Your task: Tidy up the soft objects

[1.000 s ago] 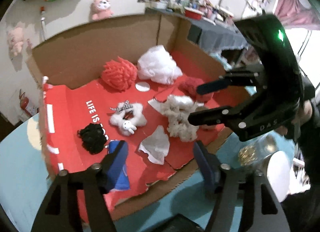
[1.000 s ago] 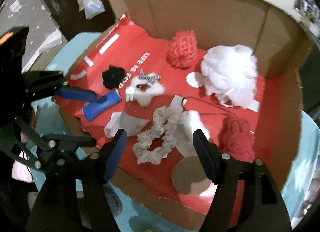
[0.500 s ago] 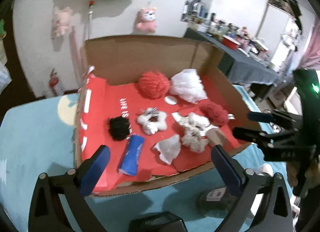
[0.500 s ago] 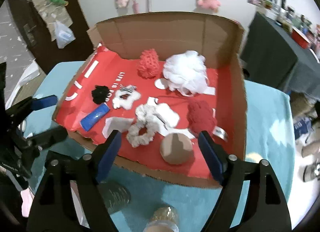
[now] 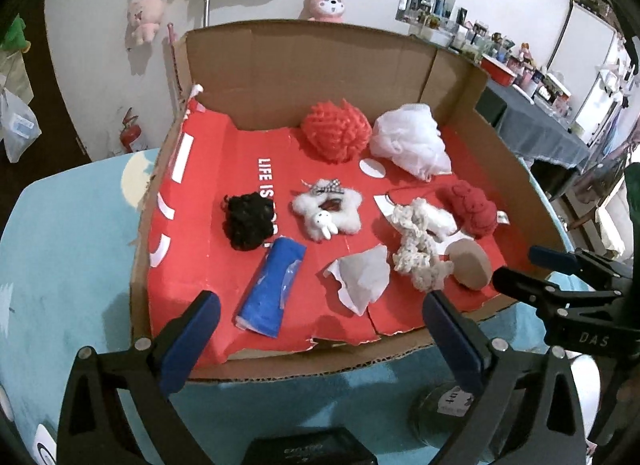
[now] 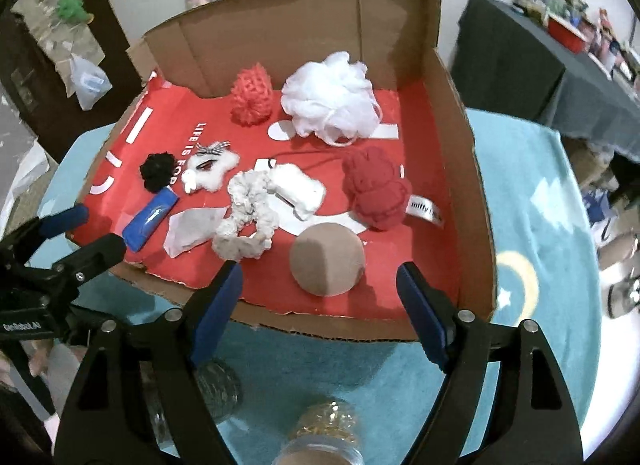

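Above the near edge of the cardboard tray (image 6: 452, 77), both grippers (image 5: 316, 339) (image 6: 320, 307) are held spread and empty; the loose cream scrunchie (image 6: 248, 221), perhaps tangled with a neighbouring cord, could be dragged.

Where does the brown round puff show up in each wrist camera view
Left wrist: the brown round puff lies right of centre, near the box's front edge, just right of the cream scrunchie.
Right wrist: the puff is at the centre, low in the box, between the gripper's fingers.
Shared landmark: the dark red plush lies just behind it in both.
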`<state>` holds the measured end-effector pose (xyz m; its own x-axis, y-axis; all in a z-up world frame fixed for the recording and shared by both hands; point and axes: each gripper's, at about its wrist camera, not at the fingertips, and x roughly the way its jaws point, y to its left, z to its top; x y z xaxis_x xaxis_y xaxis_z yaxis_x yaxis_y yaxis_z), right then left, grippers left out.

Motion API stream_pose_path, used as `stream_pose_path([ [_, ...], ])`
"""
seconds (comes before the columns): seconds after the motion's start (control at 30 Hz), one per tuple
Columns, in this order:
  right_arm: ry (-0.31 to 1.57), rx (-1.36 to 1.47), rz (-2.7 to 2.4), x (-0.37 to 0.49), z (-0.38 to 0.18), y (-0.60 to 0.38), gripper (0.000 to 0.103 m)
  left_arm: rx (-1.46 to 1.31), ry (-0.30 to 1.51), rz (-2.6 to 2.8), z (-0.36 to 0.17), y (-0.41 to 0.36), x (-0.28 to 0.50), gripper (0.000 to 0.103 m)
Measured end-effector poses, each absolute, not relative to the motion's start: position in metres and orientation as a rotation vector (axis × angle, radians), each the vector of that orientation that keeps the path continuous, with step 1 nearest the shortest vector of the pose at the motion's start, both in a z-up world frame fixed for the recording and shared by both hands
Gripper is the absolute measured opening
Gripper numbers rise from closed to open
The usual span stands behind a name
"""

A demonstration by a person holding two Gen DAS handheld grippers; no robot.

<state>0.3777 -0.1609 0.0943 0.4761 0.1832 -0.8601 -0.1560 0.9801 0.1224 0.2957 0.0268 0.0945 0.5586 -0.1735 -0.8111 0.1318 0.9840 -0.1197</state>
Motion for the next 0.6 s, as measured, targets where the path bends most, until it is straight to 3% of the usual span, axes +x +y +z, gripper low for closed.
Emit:
stream_pose_path([
  [0.6,1.086,0.019,0.176,0.381,0.079,-0.164,0.079,-0.011,0.998,-0.128,0.082,0.025,0.300,0.103],
])
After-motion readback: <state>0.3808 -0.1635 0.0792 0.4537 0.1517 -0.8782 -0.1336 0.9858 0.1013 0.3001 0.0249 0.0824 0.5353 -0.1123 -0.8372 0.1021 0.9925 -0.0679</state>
